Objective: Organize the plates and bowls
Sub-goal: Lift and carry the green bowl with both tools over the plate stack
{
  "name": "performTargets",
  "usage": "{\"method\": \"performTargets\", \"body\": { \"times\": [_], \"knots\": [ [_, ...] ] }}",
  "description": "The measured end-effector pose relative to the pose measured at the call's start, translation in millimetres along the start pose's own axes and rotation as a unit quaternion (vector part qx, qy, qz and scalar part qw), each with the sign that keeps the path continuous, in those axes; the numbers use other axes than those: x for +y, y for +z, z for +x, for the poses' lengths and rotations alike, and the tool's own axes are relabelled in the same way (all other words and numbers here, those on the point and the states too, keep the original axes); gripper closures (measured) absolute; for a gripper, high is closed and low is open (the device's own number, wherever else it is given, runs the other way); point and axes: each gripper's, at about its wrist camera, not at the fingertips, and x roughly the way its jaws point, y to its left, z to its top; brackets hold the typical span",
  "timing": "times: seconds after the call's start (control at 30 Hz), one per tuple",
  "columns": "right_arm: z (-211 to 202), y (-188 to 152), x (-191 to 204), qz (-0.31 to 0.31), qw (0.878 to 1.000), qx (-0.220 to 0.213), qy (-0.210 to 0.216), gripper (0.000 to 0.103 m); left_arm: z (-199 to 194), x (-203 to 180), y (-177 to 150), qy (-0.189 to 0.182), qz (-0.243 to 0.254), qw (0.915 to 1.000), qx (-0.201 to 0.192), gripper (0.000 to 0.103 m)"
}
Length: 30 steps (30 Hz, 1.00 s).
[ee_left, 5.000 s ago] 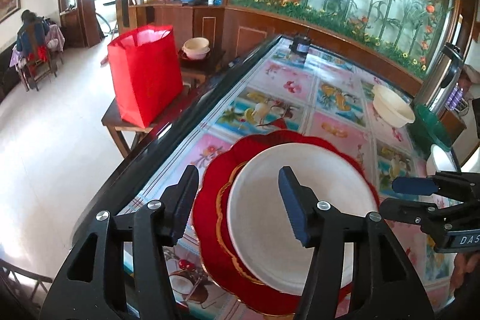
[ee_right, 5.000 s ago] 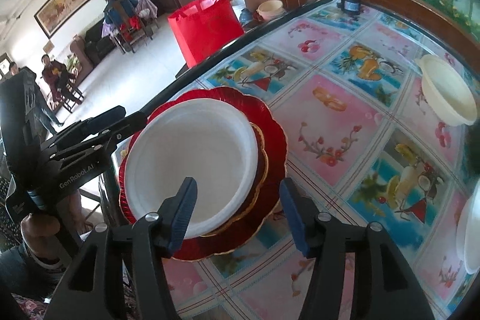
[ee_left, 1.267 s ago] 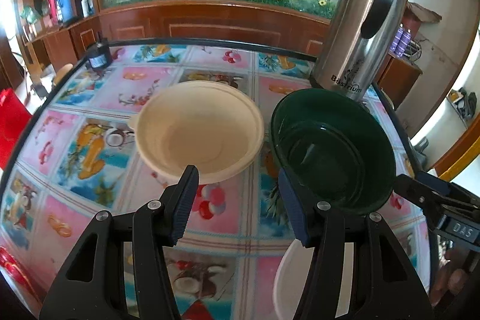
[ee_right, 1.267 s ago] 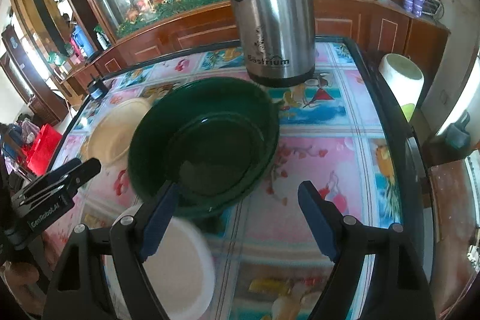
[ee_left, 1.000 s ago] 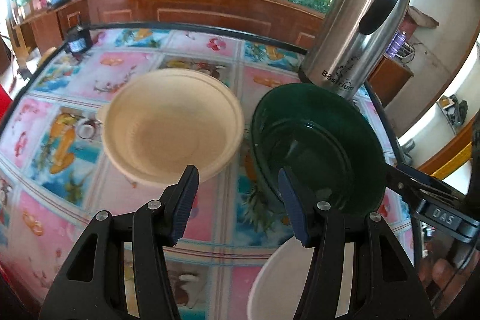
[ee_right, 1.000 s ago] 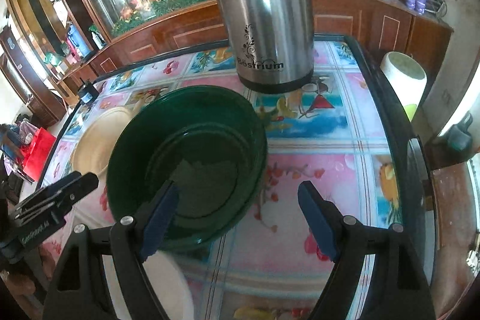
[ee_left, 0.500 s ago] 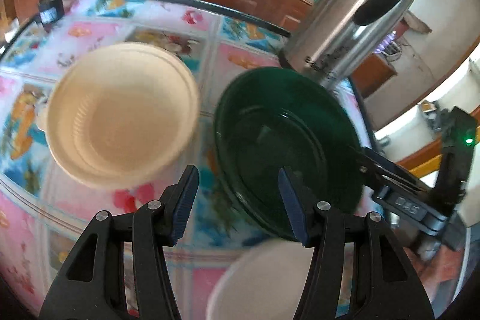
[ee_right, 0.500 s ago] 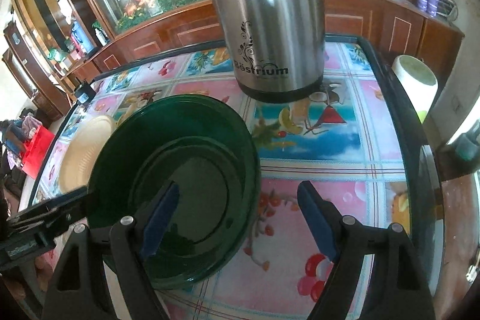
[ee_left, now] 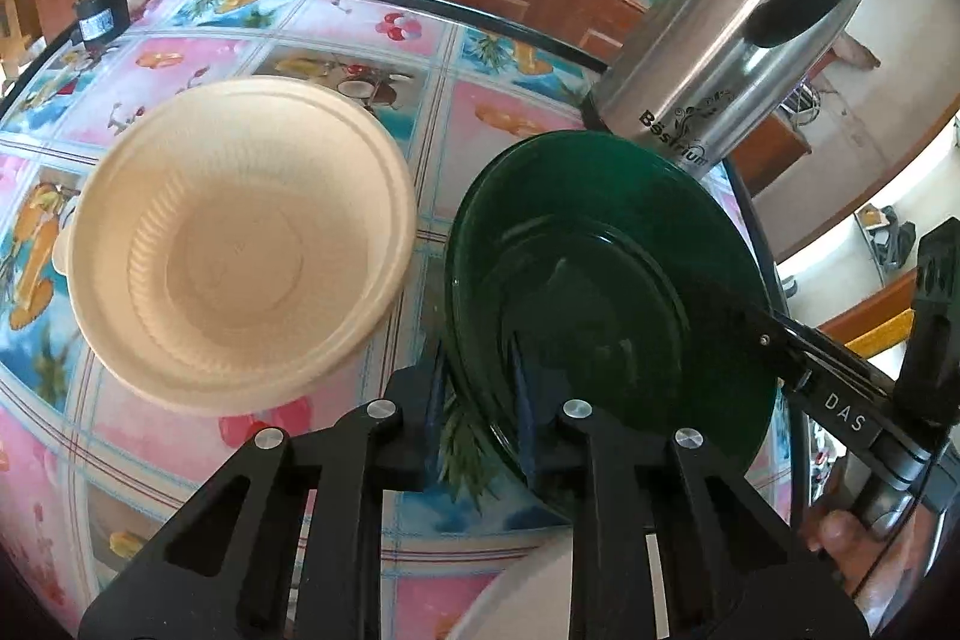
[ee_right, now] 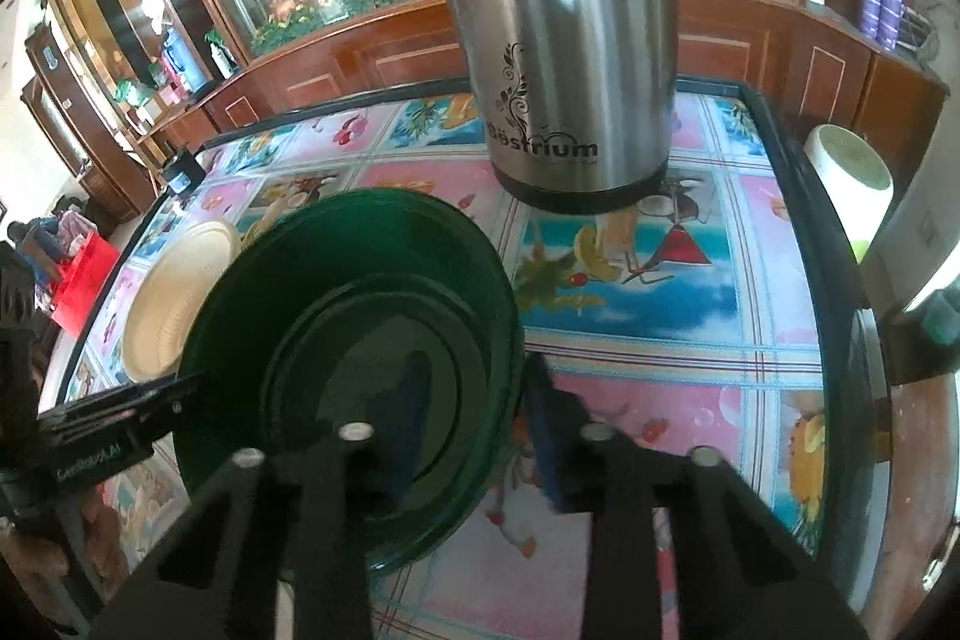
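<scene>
A dark green glass bowl [ee_left: 600, 280] stands on the table beside a cream bowl [ee_left: 240, 232]. My left gripper [ee_left: 477, 400] straddles the green bowl's near left rim, one finger outside and one inside. Its jaws are closing, with the pads against the wall. My right gripper [ee_right: 480, 430] straddles the green bowl [ee_right: 360, 340] at its right rim, jaws closing on it too. The inner finger shows through the glass. Each gripper appears in the other's view: the right gripper [ee_left: 780, 334] and the left gripper [ee_right: 120, 418]. The cream bowl [ee_right: 174, 298] lies behind.
A tall steel thermos jug [ee_left: 738, 10] stands just behind the green bowl, also large in the right wrist view as the jug [ee_right: 570, 40]. A white plate [ee_left: 522, 598] lies at the near edge. A white cup [ee_right: 846, 172] sits off the table's right edge [ee_right: 804, 220].
Both grippers have closed from wide open onto the green bowl's rim, left side and right side. Both views have drawn nearer to the bowl.
</scene>
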Motion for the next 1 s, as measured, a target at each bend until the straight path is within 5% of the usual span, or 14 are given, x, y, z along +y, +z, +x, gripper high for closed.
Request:
{"method": "performTargets", "body": {
  "times": [0.53,1.0],
  "knots": [
    [-61.0,5.1,46.9,-0.017,0.999,-0.047,0.014,0.077,-81.1,14.2,-1.6,-0.001,-0.01,0.9988,-0.049,0.088],
    [-92.4,-68.3,114.8,-0.048,0.998,-0.031,0.036,0.075,-164.9,54.1,-79.2,0.044,0.004,0.9957,-0.082,0.087]
  ]
}}
